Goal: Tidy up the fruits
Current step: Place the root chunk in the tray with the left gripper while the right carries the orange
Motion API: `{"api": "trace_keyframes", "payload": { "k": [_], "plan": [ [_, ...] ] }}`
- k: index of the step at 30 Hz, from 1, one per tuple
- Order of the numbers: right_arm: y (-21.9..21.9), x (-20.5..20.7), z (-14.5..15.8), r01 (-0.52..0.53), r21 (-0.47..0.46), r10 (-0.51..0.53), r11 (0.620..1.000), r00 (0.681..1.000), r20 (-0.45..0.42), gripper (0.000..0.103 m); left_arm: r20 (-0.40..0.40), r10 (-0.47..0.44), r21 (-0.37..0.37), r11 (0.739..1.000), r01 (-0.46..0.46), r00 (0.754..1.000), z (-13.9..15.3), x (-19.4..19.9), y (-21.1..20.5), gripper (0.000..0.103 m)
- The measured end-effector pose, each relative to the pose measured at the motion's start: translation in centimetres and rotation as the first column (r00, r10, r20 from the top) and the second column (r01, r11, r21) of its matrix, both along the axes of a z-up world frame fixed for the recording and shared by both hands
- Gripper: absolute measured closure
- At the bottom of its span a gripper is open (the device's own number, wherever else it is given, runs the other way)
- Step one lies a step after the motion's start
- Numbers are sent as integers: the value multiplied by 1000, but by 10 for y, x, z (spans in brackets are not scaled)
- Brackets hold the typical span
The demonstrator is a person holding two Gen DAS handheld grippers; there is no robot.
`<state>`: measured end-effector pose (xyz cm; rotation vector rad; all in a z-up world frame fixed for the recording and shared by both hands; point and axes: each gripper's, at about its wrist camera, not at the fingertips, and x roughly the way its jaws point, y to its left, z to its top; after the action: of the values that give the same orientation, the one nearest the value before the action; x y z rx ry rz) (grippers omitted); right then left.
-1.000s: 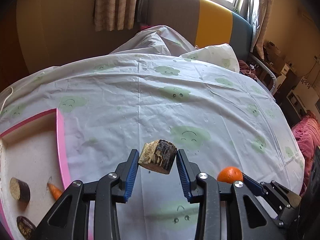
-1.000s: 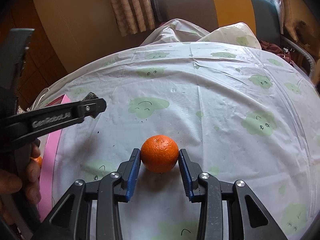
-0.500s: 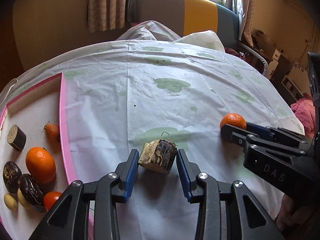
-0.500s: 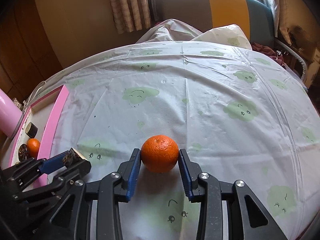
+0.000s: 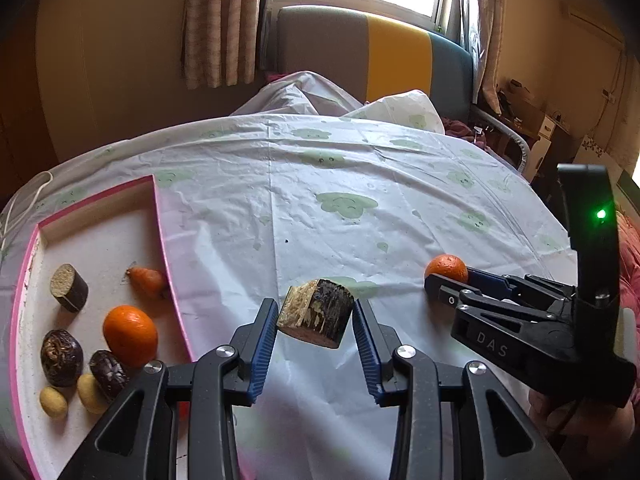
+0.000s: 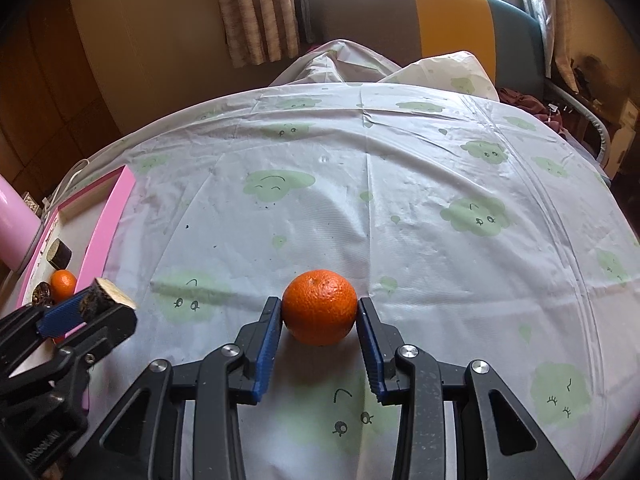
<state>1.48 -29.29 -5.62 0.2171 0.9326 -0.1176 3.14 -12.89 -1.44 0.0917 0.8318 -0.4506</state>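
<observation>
We hold a dark, cut sugarcane chunk (image 5: 316,313) in our left gripper (image 5: 315,312); its blue pads press both sides of the chunk, which hangs clear of the tablecloth (image 5: 320,184), just right of the pink tray (image 5: 168,256). From the right wrist view the same chunk pokes out between the left claw's fingers, pale cut face turned up.

Our right gripper (image 6: 319,312) is clamped on a tangerine (image 6: 320,306), the fruit sitting squarely between the pads with both touching its sides. Whether the tangerine rests on the cloth or hangs just over it, we cannot tell. It is well apart from the tray, out on the cloth to the right of the chunk.

Inside the tray lie another cane piece (image 5: 69,288), a small orange-red fruit (image 5: 146,279) against the right wall, a second tangerine (image 5: 130,335), two dark wrinkled fruits (image 5: 62,357) and two small yellow ones (image 5: 53,402) near the front.
</observation>
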Motion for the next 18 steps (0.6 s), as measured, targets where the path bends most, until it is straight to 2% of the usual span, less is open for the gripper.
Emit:
{"api": "trace_keyframes", "payload": {
  "k": [10, 18],
  "plan": [
    [7, 2, 0, -6, -53, 6, 999, 1000, -3, 65, 24, 117, -55, 992, -115, 993, 23, -3, 60, 64],
    [10, 4, 1, -5, -80, 5, 997, 1000, -10, 65, -20, 285, -86, 954, -286, 958, 16, 19, 133, 64]
  ]
}}
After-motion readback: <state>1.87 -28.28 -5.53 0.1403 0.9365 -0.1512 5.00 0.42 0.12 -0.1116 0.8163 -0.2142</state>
